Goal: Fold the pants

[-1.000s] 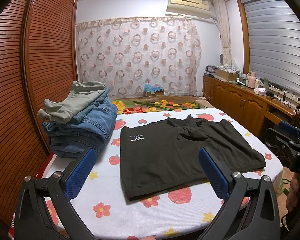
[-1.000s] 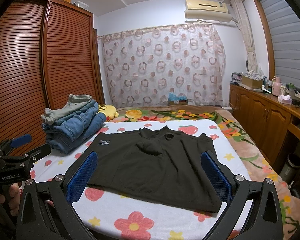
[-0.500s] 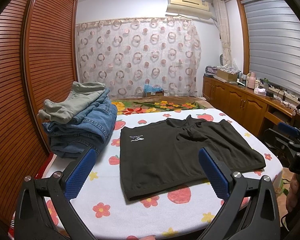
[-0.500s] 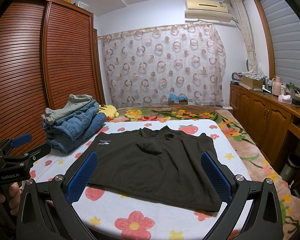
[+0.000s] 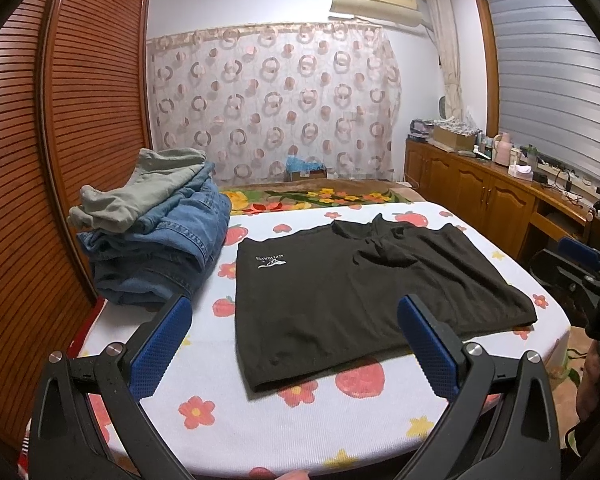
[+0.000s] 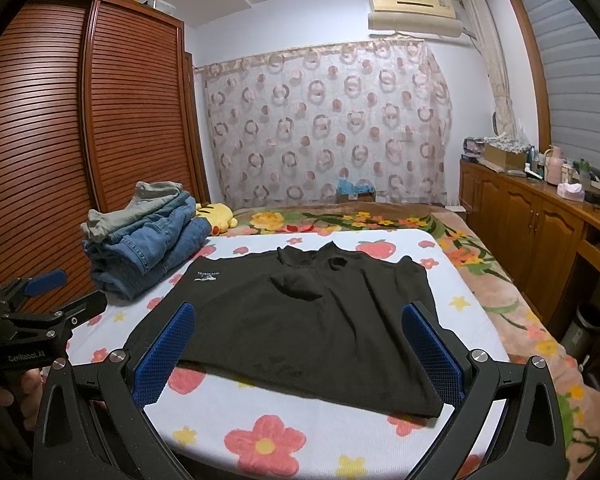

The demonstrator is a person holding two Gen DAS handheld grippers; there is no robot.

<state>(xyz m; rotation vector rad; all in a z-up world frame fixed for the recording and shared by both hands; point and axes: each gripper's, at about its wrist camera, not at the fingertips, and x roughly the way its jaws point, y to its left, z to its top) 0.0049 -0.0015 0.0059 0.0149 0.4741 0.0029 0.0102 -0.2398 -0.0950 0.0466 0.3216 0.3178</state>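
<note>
In the left wrist view, you held the left gripper (image 5: 294, 338) with its blue-padded fingers (image 5: 162, 350) spread wide and nothing between them, above the near edge of the white bed cover printed with flowers and strawberries (image 5: 228, 412). The flat black garment with a small white logo (image 5: 356, 296) lay in the middle of that cover, its near hem just beyond your fingertips and its right corner close to the cover's right edge. A bare strip of cover ran along the garment's near hem and another along its left side. To the garment's left, near but apart from it, sat the stack of folded blue jeans topped by a grey-green pair (image 5: 156, 236), hard against the brown slatted wardrobe (image 5: 40, 160). Your right gripper (image 5: 580, 276) showed past the garment's right corner, off the cover's edge.

In the right wrist view, you kept the right gripper (image 6: 300, 350) equally wide and empty, its fingers (image 6: 432, 350) over the garment's (image 6: 300, 312) near part. Cover (image 6: 468, 292) lay open right of the garment up to the bed's edge. The stack (image 6: 148, 244) stood left of the garment, a yellow plush toy (image 6: 216, 216) behind it. Your left gripper (image 6: 44, 300) hovered left of the garment, over the cover's left edge; its opening could not be judged from here.
</note>
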